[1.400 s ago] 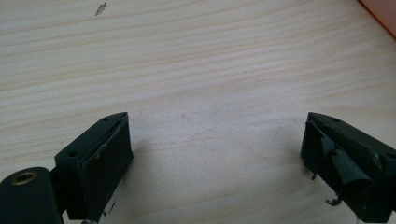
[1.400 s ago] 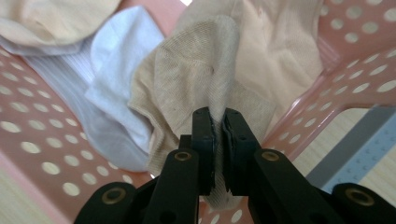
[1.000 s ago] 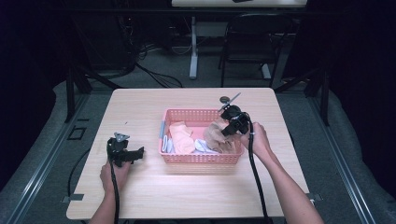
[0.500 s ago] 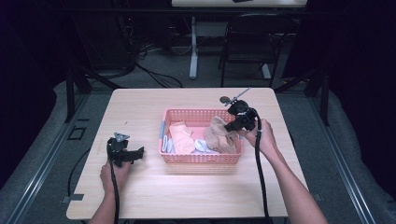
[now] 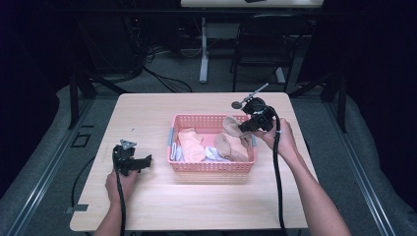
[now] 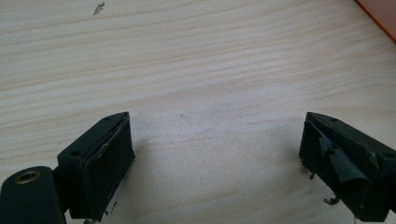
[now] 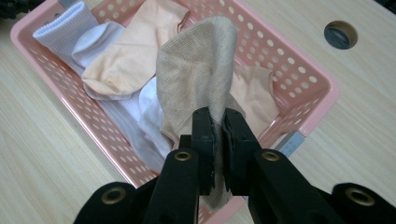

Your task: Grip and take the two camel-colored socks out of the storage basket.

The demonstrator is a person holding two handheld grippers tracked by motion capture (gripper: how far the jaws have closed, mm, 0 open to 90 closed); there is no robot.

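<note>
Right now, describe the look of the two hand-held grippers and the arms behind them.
Both are black. The left hand-held gripper carries a grey three-cornered plate on top; its jaws are blocky with flat dark pads, one frayed. The right hand-held gripper shows brass-coloured rivets at its jaw pivots. A black cable trails from each. Forearms are bare, no sleeves visible.

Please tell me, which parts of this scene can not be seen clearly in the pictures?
- Tan sock: its lower end is hidden behind the right gripper in the right gripper view.
- White socks: partly buried under the peach sock, so their number is unclear.
- Pink basket: near corner cut off by the bottom edge.
- Left gripper: too small in the high view for jaw detail.
</note>
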